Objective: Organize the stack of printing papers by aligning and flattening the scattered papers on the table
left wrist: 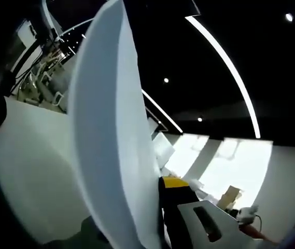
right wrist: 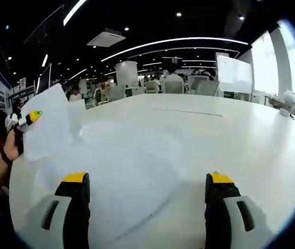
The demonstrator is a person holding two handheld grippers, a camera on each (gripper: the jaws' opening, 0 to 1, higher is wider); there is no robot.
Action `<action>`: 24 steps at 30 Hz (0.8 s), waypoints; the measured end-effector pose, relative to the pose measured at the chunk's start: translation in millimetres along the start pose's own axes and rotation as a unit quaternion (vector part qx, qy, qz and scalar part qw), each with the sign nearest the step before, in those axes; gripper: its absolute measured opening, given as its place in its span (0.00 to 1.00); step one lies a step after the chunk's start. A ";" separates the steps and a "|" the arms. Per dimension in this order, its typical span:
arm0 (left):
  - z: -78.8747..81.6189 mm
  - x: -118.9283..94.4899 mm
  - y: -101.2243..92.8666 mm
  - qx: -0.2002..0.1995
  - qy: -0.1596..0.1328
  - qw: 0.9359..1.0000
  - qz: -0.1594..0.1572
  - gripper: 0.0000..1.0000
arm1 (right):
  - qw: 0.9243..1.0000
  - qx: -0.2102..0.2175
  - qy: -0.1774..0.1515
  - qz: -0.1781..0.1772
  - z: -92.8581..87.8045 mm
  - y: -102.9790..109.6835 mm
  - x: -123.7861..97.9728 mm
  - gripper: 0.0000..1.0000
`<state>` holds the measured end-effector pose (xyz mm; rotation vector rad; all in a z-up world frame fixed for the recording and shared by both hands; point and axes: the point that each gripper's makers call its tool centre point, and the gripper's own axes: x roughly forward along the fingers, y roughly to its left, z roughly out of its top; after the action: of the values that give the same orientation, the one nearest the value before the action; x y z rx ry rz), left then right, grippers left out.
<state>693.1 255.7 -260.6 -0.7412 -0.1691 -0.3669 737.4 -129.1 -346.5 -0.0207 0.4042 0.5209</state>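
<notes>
In the left gripper view a large white sheet of paper (left wrist: 111, 135) rises from the bottom and bows across the middle. My left gripper (left wrist: 155, 207) is shut on its lower edge. One yellow-tipped finger (left wrist: 174, 182) shows to the right of the sheet; the other is hidden behind it. The right gripper view shows that same left gripper (right wrist: 30, 118) at the left, holding the raised sheet (right wrist: 51, 127) above the table. My right gripper (right wrist: 147, 179) is open and low over flat white papers (right wrist: 131, 155) on the white table (right wrist: 230, 129), with nothing between its fingers.
A person's hand (right wrist: 7, 150) holds the left gripper at the table's left edge. Chairs and people (right wrist: 163, 83) sit past the far edge, with a whiteboard (right wrist: 233, 72) at the back right. Small objects (left wrist: 230, 197) lie near bright windows.
</notes>
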 end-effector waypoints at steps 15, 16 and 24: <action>0.3 -0.9 0.5 0.001 0.000 1.000 0.001 0.06 | 1.000 0.001 -0.007 -0.008 -2.2 -5.1 0.5 0.87; 0.3 -0.9 0.7 0.001 0.000 1.000 0.002 0.06 | 1.000 0.001 -0.008 -0.008 -2.1 -5.6 0.5 0.87; 1.4 -1.5 1.9 -0.002 -0.002 1.000 0.001 0.06 | 1.000 -0.001 -0.012 -0.004 -0.8 -3.7 1.3 0.86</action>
<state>692.4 258.3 -261.2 -0.7464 -0.1723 -0.3644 740.0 -131.8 -348.1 -0.0177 0.3795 0.5127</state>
